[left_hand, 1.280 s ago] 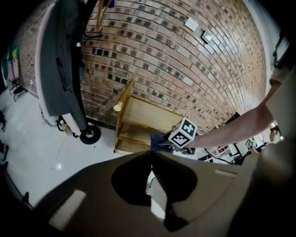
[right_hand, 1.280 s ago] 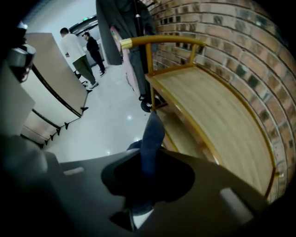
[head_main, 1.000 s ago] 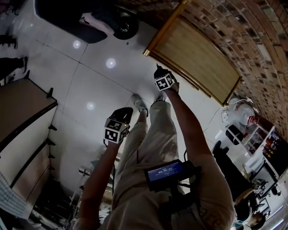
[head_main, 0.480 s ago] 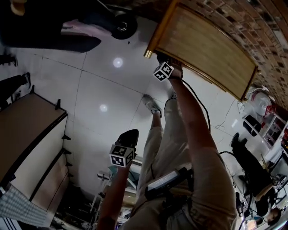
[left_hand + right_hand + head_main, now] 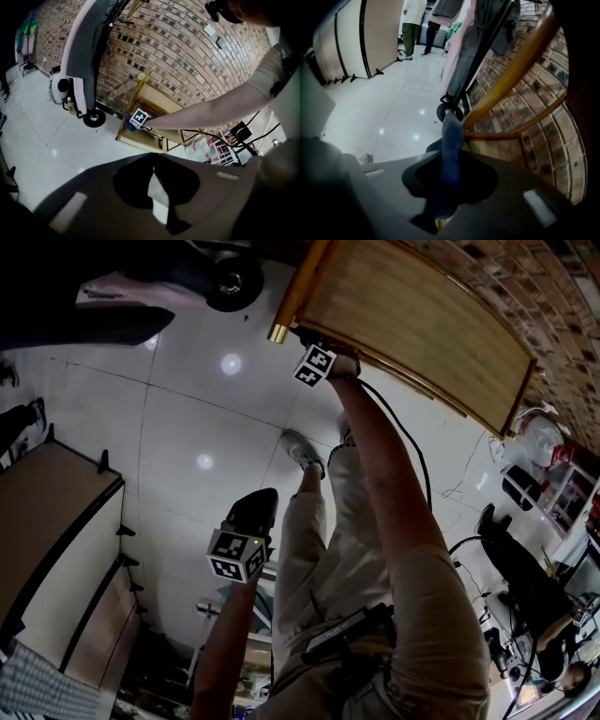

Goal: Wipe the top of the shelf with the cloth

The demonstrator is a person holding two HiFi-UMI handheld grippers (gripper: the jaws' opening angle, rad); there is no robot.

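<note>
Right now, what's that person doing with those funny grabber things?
A person is holding a gripper in each hand. The right gripper is clamped on a blue cloth and reaches out to one corner of the wooden shelf, at its top, ready for wiping. The left gripper hangs low beside the person's leg, jaws together, holding nothing.

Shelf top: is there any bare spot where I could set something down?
The shelf top looks bare from the right gripper, shut on the cloth at one corner, to the far end along the brick wall. The floor between shelf and cabinet is open; chair and cables crowd the right.
</note>
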